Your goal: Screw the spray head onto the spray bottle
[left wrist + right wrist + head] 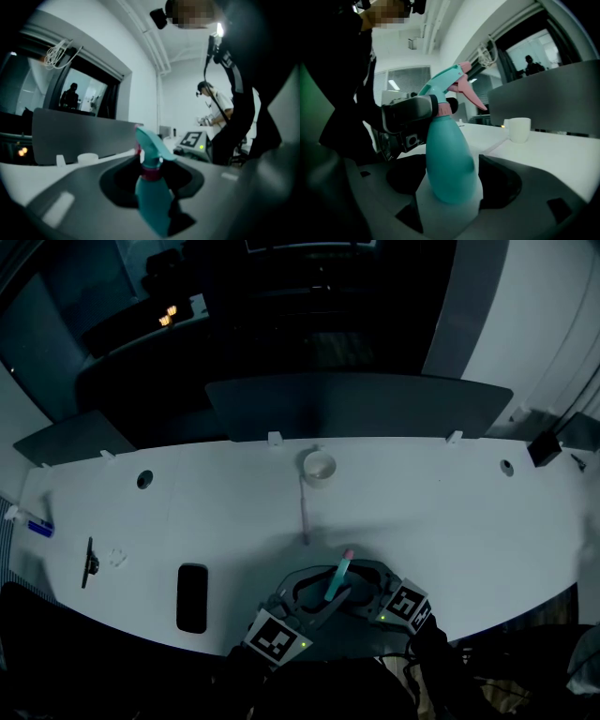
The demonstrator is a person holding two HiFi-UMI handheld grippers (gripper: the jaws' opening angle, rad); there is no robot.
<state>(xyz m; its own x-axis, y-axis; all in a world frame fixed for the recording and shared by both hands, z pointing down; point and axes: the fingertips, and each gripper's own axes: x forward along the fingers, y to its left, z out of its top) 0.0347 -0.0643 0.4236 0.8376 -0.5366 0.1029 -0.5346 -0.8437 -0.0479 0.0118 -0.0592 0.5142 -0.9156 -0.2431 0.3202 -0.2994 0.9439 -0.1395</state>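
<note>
Hold the spray bottle [447, 159] steady between your closed right fingers [543, 187] while your left fingers [65, 197], gripping the spray head [150, 143], twist it squarely.

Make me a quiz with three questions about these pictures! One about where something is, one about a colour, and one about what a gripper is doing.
1. Where is the white cup?
A. On the table, beyond the bottle
B. On the floor
C. Between a gripper's jaws

2. What colour is the trigger of the spray bottle?
A. Yellow
B. Pink
C. Black

3. What is the right gripper doing?
A. Hanging open with nothing in it
B. Holding a pen
C. Gripping the bottle's body

Answers:
1. A: the cup stands on the table, near its far edge.
2. B: the trigger is pink and the bottle is teal.
3. C: the bottle's body sits clamped between its jaws.
</note>
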